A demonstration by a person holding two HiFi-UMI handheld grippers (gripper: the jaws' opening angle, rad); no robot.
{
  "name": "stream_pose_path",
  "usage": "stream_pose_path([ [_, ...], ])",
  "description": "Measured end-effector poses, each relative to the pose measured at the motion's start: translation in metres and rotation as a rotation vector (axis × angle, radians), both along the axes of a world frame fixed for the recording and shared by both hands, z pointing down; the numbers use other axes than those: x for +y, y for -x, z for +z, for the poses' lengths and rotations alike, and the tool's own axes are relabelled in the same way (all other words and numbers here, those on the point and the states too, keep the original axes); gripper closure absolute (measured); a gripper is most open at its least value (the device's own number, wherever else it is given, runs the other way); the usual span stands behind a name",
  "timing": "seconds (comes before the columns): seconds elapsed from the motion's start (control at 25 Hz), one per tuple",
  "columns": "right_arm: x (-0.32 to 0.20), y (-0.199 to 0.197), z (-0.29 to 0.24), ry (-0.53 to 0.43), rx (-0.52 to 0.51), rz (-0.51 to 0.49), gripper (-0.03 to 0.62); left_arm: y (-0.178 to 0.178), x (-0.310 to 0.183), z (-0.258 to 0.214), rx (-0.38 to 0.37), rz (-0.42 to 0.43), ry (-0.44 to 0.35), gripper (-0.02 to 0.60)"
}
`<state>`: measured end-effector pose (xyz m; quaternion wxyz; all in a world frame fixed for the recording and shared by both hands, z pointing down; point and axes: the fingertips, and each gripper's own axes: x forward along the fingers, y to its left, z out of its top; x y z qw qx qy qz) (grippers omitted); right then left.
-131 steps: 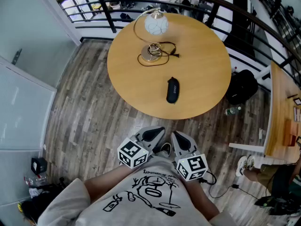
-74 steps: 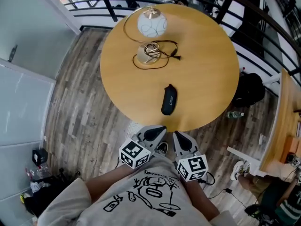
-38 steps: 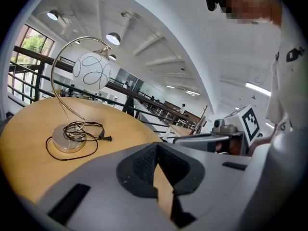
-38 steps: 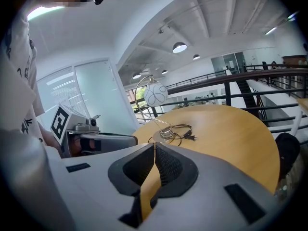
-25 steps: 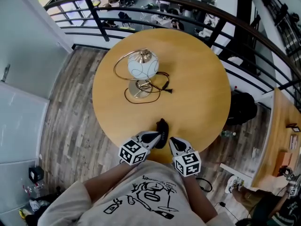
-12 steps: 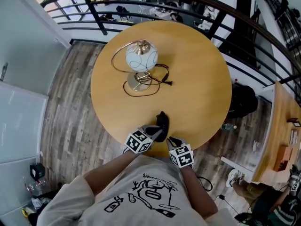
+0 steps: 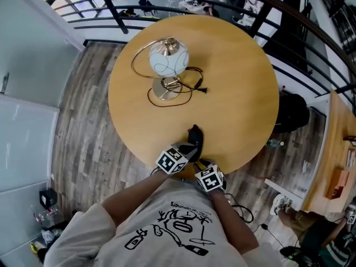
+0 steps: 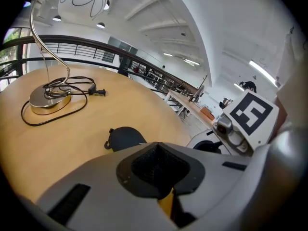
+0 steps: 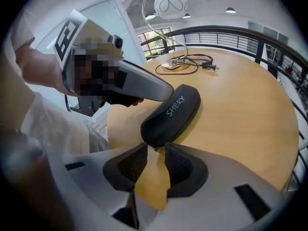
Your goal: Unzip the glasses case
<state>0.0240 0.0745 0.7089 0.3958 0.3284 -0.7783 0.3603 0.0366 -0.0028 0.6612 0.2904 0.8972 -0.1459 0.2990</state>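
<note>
Case: the black oval fabric glasses case (image 7: 194,138) is lying close to the near edge of the round wooden table (image 7: 239,93), its zip looking closed.
Change: both grippers were hanging over the floor seconds ago and are now reaching over that near edge at the case.
Meaning: the approach is ending; I judge unzipping is not yet starting.
Right gripper (image 9: 155,150): its fingers (image 9: 179,166) are standing slightly apart at the case's near end, a small zip pull dangling between the tips, unpinched.
Left gripper (image 8: 158,160): its fingers (image 8: 144,165) are pressing together on nothing, just left of the case.
Beyond: a white globe lamp (image 7: 168,57) is standing far left.
</note>
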Motion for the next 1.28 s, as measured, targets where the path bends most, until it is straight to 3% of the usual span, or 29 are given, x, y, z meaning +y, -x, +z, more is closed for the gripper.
stream_pose_path([
  [0.24, 0.009, 0.010, 0.018, 0.034, 0.023, -0.051, 0.496, -0.002, 0.010, 0.021, -0.042, 0.050, 0.019, 0.574],
  [0.88, 0.005, 0.013, 0.037, 0.072, 0.013, 0.019, 0.499, -0.002, 0.010, 0.022, -0.049, 0.064, 0.014, 0.575],
  [1.04, 0.004, 0.012, 0.038, 0.072, -0.014, 0.052, 0.553, -0.001, 0.010, 0.023, -0.053, 0.065, 0.008, 0.575],
  [1.28, 0.004, 0.011, 0.040, 0.062, -0.017, 0.052, 0.562, -0.001, 0.011, 0.022, -0.068, 0.089, -0.011, 0.575],
])
